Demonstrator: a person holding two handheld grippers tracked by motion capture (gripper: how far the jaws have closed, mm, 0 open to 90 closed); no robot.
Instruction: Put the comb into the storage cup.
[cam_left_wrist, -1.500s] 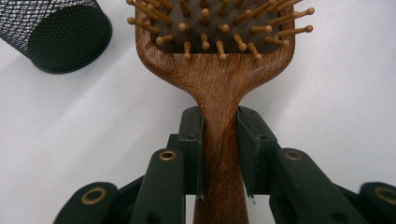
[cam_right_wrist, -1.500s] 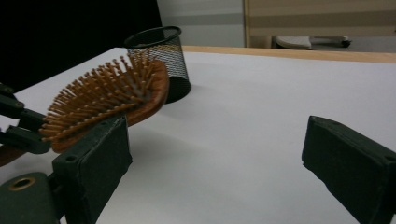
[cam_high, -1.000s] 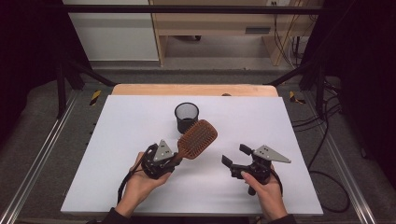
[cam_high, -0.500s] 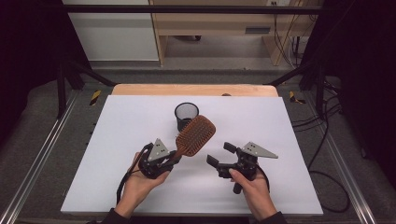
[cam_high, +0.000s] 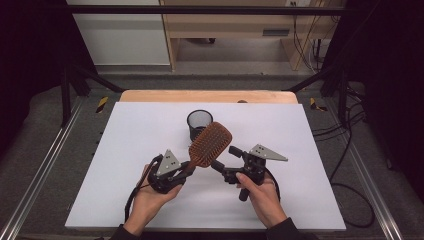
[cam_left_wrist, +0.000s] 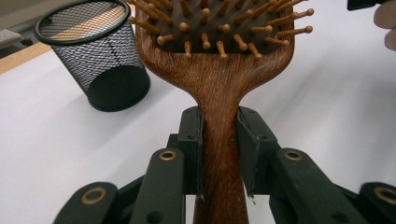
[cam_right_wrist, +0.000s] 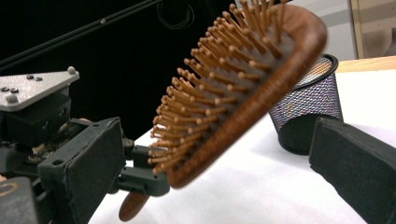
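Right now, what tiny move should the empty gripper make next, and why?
Probably ease the right gripper forward so its open jaws straddle the hairbrush head, since the left gripper already clamps the handle and the head sits just ahead of the open jaws.

A table (cam_high: 150, 210) with a white top and a bare wooden strip (cam_high: 207, 96) along its far edge, flanked by metal rails (cam_high: 40, 165) on either side. A black wire-mesh cup (cam_high: 198, 123) stands upright on the white surface, near the centre and toward the far edge; its open rim faces up and its base rests flat on the top.
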